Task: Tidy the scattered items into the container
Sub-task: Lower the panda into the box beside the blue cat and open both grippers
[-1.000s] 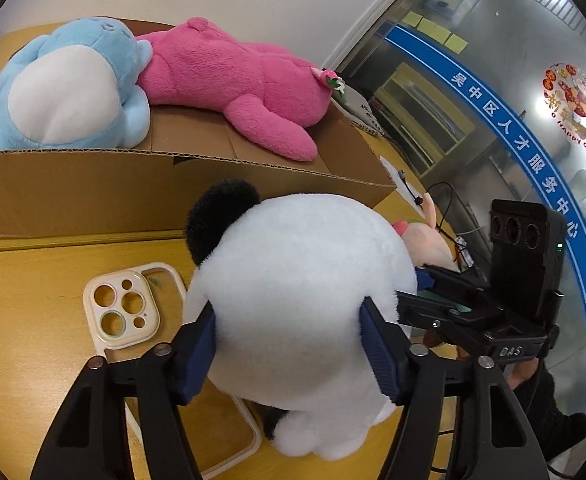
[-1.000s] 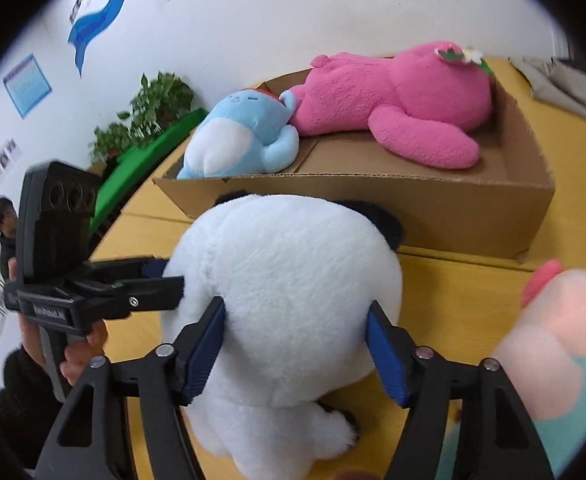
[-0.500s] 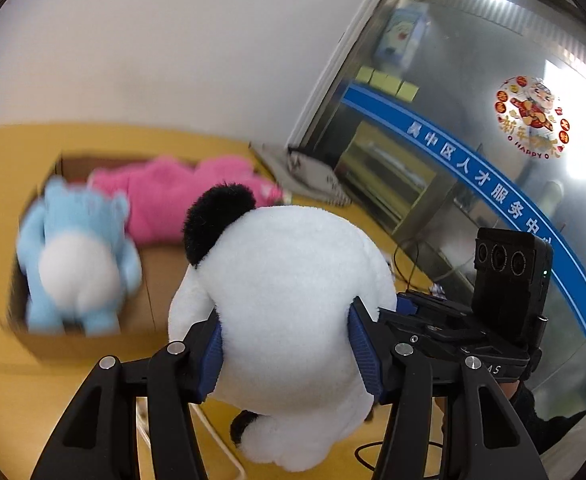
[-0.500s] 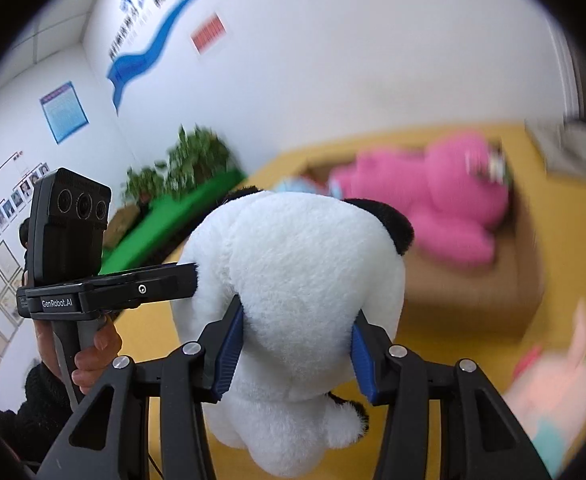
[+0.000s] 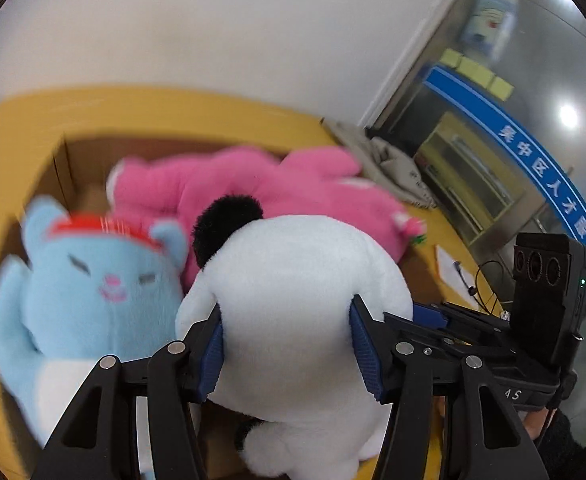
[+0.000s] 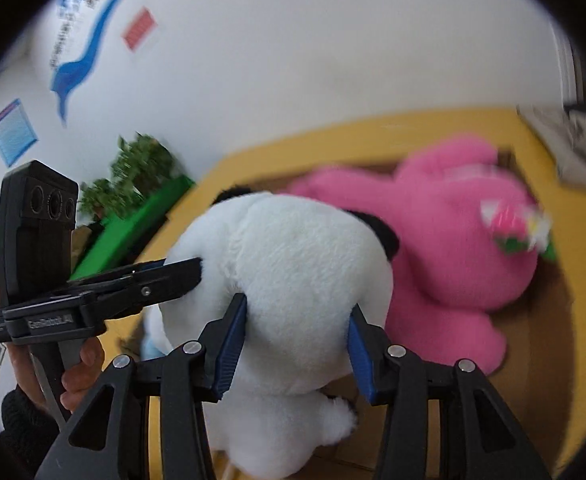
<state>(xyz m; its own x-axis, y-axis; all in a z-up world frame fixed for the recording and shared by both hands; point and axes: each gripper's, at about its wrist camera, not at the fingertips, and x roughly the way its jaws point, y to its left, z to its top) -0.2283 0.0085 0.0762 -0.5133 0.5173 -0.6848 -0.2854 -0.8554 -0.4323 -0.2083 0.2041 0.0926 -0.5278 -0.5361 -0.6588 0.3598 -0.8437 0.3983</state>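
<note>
A second ago the white panda plush (image 5: 301,320) sat on the table in front of the cardboard box (image 5: 65,168); now it hangs above the box — the lift is done, so only lowering and letting go seem left. Both the left gripper (image 5: 287,350) and the right gripper (image 6: 297,344) are clamped on its sides, blue pads pressed into the fur. Inside the box, below the panda, lie the blue plush (image 5: 93,292) and the pink plush (image 5: 293,188).

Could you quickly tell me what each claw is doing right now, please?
Left claw: closed on the white panda plush.
Right claw: closed on the same panda plush.
</note>
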